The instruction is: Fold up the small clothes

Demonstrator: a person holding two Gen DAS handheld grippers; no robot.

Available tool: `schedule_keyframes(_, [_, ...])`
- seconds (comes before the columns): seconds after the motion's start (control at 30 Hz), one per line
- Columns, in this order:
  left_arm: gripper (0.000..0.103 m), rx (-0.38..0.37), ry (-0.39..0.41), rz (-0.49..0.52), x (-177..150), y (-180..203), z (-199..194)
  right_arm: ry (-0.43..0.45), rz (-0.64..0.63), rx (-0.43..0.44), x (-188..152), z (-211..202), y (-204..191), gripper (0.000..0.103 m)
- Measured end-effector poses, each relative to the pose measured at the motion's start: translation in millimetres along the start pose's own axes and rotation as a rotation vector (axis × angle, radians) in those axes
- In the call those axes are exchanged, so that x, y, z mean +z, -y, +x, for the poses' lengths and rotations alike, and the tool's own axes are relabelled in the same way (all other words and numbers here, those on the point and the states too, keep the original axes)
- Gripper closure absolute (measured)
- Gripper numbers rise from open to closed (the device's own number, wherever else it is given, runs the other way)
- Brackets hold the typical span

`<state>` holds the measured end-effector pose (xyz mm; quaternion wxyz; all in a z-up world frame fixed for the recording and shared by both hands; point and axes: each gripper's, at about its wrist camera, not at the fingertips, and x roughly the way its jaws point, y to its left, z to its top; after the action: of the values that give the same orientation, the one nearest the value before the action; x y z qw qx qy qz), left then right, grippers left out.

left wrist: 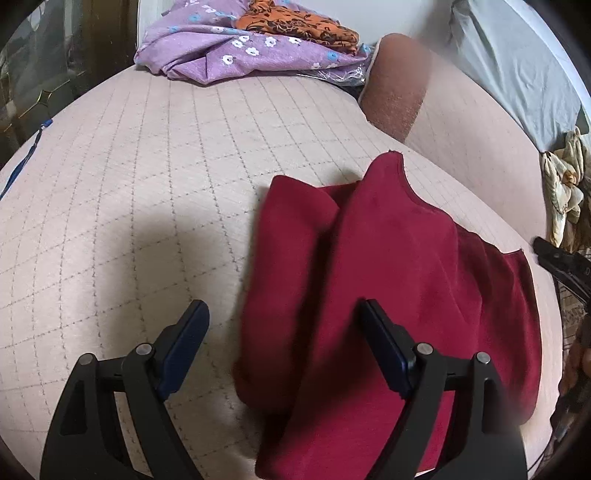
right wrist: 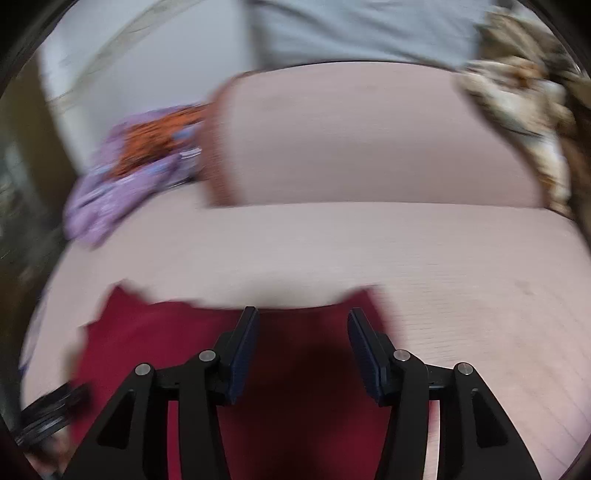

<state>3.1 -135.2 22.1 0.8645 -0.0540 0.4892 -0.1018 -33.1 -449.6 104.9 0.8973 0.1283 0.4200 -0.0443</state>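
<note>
A dark red garment (left wrist: 399,280) lies on the pink quilted bed cover (left wrist: 140,177), with one side folded over along its length. My left gripper (left wrist: 282,310) hangs open above the garment's left folded edge, its jaws wide apart with nothing pressed between them. In the blurred right wrist view the same red garment (right wrist: 177,343) lies below my right gripper (right wrist: 303,317), whose jaws stand apart with only cloth beneath them. The right gripper's black tip (left wrist: 561,258) shows at the right edge of the left wrist view.
A purple flowered cloth (left wrist: 229,48) with an orange patterned one (left wrist: 295,22) on it lies at the bed's far end. A pink-brown cushion (left wrist: 402,85) and a grey pillow (left wrist: 517,66) lie at the back right. A crumpled beige patterned cloth (left wrist: 561,184) sits by the right edge.
</note>
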Motion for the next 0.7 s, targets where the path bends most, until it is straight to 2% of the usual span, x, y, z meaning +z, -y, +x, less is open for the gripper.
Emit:
schedule_keyframes(0.07, [0.019,0.000,-0.002,0.001,-1,-1,1,-0.070,-0.073,0.095,-2,17,-38,0.053])
schedule_keyframes(0.13, [0.019,-0.006,-0.001,-0.002,-2,-2,2,-0.112,-0.106,0.135,-6,37,-65,0.056])
schedule_keyframes(0.27, [0.018,-0.021,-0.003,-0.007,-2,-5,5,-0.168,-0.118,0.143,-12,83,-97,0.055])
schedule_keyframes(0.33, [0.018,-0.027,-0.006,-0.011,-2,-7,6,-0.219,-0.142,0.111,-20,106,-101,0.052])
schedule_keyframes(0.4, [0.018,-0.029,-0.003,-0.009,-2,-7,4,-0.191,-0.169,0.082,-17,106,-105,0.050])
schedule_keyframes(0.43, [0.018,-0.029,-0.001,-0.007,-2,-6,3,-0.216,-0.165,0.075,-14,104,-107,0.050])
schedule_keyframes(0.53, [0.018,-0.035,0.002,-0.011,-3,-8,0,-0.246,-0.108,0.138,-11,89,-113,0.049])
schedule_keyframes(0.57, [0.018,-0.033,0.007,-0.014,-3,-9,-2,-0.249,-0.112,0.158,-9,84,-120,0.047])
schedule_keyframes(0.63, [0.018,-0.026,0.019,-0.016,-5,-12,-8,-0.264,-0.125,0.200,-7,77,-137,0.033])
schedule_keyframes(0.7, [0.018,-0.024,0.028,-0.029,-9,-19,-15,-0.280,-0.110,0.251,-5,76,-150,0.028])
